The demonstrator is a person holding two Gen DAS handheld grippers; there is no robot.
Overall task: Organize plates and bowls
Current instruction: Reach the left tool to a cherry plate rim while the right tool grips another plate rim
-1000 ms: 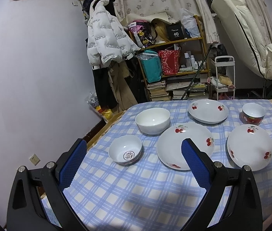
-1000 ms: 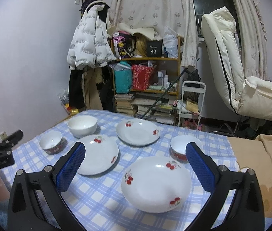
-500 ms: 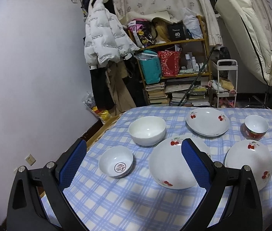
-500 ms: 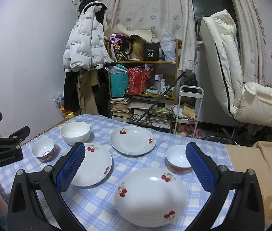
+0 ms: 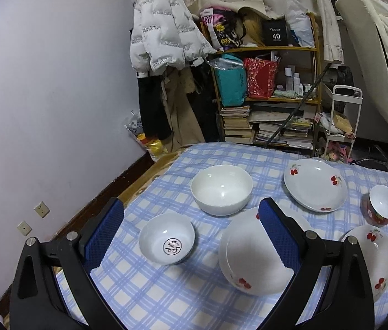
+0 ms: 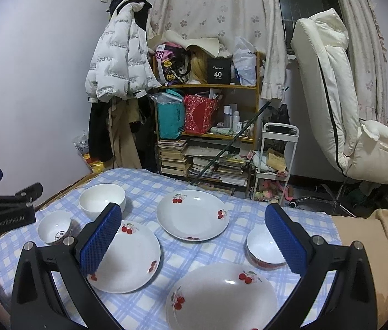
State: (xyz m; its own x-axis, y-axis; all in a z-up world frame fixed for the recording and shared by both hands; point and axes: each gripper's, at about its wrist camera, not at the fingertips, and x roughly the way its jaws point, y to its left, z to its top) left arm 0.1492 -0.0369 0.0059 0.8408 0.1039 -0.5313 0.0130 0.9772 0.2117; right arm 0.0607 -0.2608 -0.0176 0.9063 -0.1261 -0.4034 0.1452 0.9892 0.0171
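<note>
Three white cherry-print plates lie on the blue checked tablecloth (image 6: 216, 253): a far plate (image 6: 192, 214), a left plate (image 6: 130, 258) and a near plate (image 6: 221, 299). A big plain white bowl (image 5: 221, 189), a small white bowl with a round mark inside (image 5: 166, 238) and a small red-sided bowl (image 5: 382, 205) stand among them. My left gripper (image 5: 191, 231) is open and empty, above the small marked bowl and the left plate (image 5: 251, 255). My right gripper (image 6: 194, 239) is open and empty, above the plates. The left gripper also shows in the right wrist view (image 6: 4, 209).
A cluttered wooden shelf (image 6: 207, 126) with books and bags stands behind the table, with a white jacket (image 6: 119, 66) hanging to its left. A white trolley (image 6: 276, 162) and a cream recliner (image 6: 339, 110) stand to the right. A brown flowered blanket (image 6: 386, 247) lies at the table's right end.
Both grippers have moved forward and lower toward the dishes, so the dishes look larger. Both stay open and empty. No dish has moved.
</note>
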